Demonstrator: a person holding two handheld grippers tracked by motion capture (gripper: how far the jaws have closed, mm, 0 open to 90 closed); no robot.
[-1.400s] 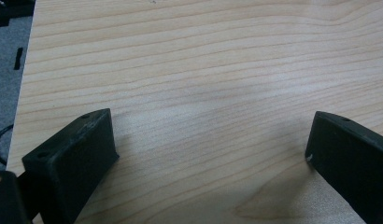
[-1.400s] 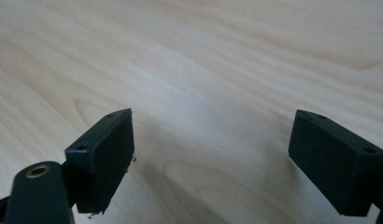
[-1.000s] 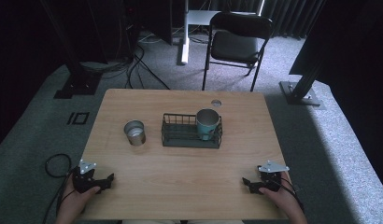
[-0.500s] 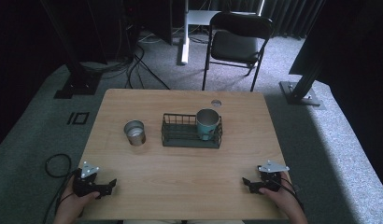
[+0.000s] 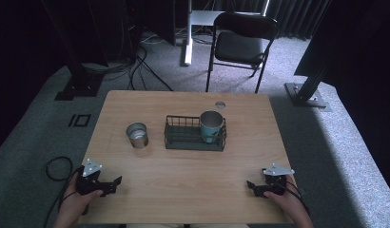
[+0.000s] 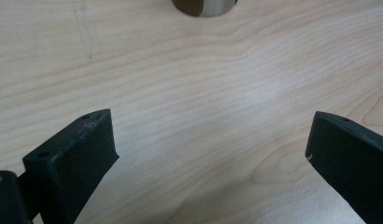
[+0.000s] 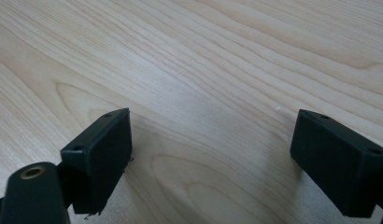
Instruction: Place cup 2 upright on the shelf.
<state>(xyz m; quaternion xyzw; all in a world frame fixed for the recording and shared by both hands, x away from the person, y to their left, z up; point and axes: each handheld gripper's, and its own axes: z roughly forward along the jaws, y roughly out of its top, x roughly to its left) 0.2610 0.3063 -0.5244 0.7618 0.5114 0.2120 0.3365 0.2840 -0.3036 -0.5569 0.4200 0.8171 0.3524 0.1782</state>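
Note:
A small steel cup (image 5: 137,135) stands on the wooden table (image 5: 193,175), left of a dark wire basket (image 5: 182,124). A teal cup (image 5: 211,126) sits upright in the basket's right end. My left gripper (image 5: 114,185) rests at the table's near left corner, open, jaws pointing right. In the left gripper view its jaws stand wide apart over bare wood (image 6: 208,140), with the steel cup's base (image 6: 204,5) at the top edge. My right gripper (image 5: 251,188) lies at the near right, open and holding nothing, jaws spread over bare wood (image 7: 213,140).
A round hole (image 5: 220,105) marks the table's far edge behind the basket. A black folding chair (image 5: 245,42) stands beyond the table. Dark stand bases (image 5: 307,95) and floor cables (image 5: 57,166) flank it. Bare wood stretches between the grippers and the basket.
The left gripper has shifted a little at the near left corner. The right gripper, the cups and the basket have not moved.

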